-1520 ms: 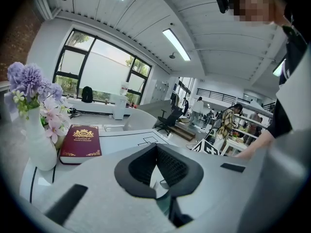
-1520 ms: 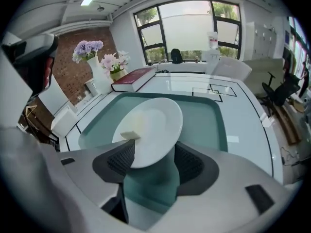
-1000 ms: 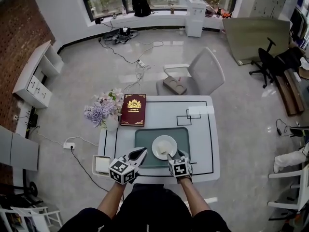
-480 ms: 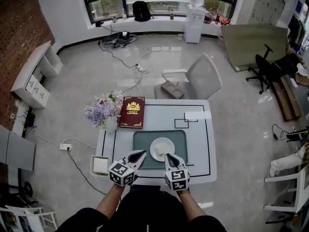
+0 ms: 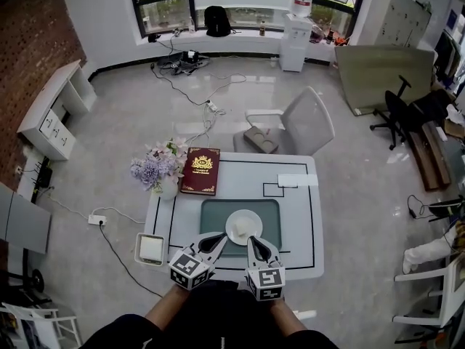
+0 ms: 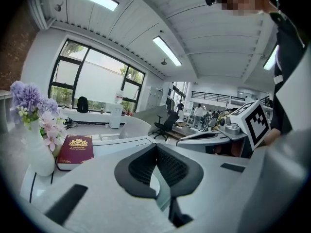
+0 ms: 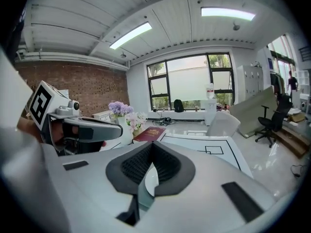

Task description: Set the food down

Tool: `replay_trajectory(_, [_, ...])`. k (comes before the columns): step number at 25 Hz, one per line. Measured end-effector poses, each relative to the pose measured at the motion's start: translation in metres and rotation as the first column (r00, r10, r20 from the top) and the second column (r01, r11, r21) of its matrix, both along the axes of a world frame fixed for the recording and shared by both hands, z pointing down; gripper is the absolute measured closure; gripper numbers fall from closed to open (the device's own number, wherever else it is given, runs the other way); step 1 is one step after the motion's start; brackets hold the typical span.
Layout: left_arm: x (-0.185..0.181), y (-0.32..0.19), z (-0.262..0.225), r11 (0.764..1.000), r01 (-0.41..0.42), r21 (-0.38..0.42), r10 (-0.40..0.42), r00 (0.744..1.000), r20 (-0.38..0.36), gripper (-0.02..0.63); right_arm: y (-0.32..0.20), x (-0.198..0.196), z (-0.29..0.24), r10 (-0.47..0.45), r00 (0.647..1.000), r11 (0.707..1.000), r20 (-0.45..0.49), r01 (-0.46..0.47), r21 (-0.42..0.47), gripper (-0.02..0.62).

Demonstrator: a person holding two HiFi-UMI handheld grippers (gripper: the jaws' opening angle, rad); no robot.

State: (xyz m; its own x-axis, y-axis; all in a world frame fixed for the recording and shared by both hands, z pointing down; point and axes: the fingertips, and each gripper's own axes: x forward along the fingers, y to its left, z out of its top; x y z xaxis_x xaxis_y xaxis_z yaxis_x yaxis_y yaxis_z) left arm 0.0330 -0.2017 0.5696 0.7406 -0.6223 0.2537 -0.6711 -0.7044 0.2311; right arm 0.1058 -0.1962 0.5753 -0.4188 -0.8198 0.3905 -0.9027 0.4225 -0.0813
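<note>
Right gripper (image 5: 252, 241) first, from the head view: its jaws have just been closing and now stand together with nothing between them. A second ago they were spread at the near rim of the plate (image 5: 244, 226). It has also come up and back toward me, so the plate lies just ahead of its tips and apart from them, resting on the green mat (image 5: 215, 211). A pale lump sits on the plate, and I cannot tell what food it is. My left gripper (image 5: 217, 238) hangs just beside the right gripper, on its left, also short of the plate. The book (image 5: 200, 171) lies well ahead of it.

From the left gripper view, the pads (image 6: 138, 166) meet at their tips and hold nothing. The right gripper shows off to that side, lifted clear of the table (image 6: 121, 144).

From the right gripper view, the pads (image 7: 136, 168) are pressed tip to tip, empty. A white sliver shows low through the gap between them, probably the plate.

By my reading the food is set down and released. What remains is only to draw both grippers away without catching the plate's rim.
</note>
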Motion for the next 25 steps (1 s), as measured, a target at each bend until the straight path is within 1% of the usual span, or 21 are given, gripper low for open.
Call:
replay_trajectory(3, [0.007,0.012,-0.017,1.000,-0.001,0.020,0.001,1.000,-0.008,0.601,0.010,0.003,-0.017,0.009,1.000,1.000,0.002,-0.009,0.029,0.586])
replay_trajectory(5, [0.010,0.020,-0.022,0.999,0.018,0.038,-0.017,1.000,-0.017,0.601,0.019,0.005,-0.027,0.008,1.000,0.999,-0.002,-0.008,0.048,0.586])
replay_trajectory(8, [0.015,0.031,-0.025,0.998,0.040,0.047,-0.039,0.999,-0.026,0.601,0.030,0.004,-0.041,0.006,1.000,0.998,0.023,-0.008,0.069,0.586])
replay_trajectory(11, [0.016,0.039,-0.026,0.997,0.054,0.055,-0.053,0.998,-0.019,0.601,0.043,0.004,-0.041,-0.007,0.999,0.997,0.039,0.004,0.073,0.586])
replay_trajectory(18, [0.029,0.053,-0.023,0.999,0.006,0.051,-0.006,1.000,-0.005,0.601,0.048,0.014,-0.045,0.018,0.999,0.998,0.039,-0.021,0.067,0.588])
replay_trajectory(25, [0.030,0.053,-0.022,0.999,0.003,0.040,-0.003,1.000,-0.007,0.601,0.046,0.013,-0.044,0.022,0.999,0.998,0.026,-0.024,0.054,0.586])
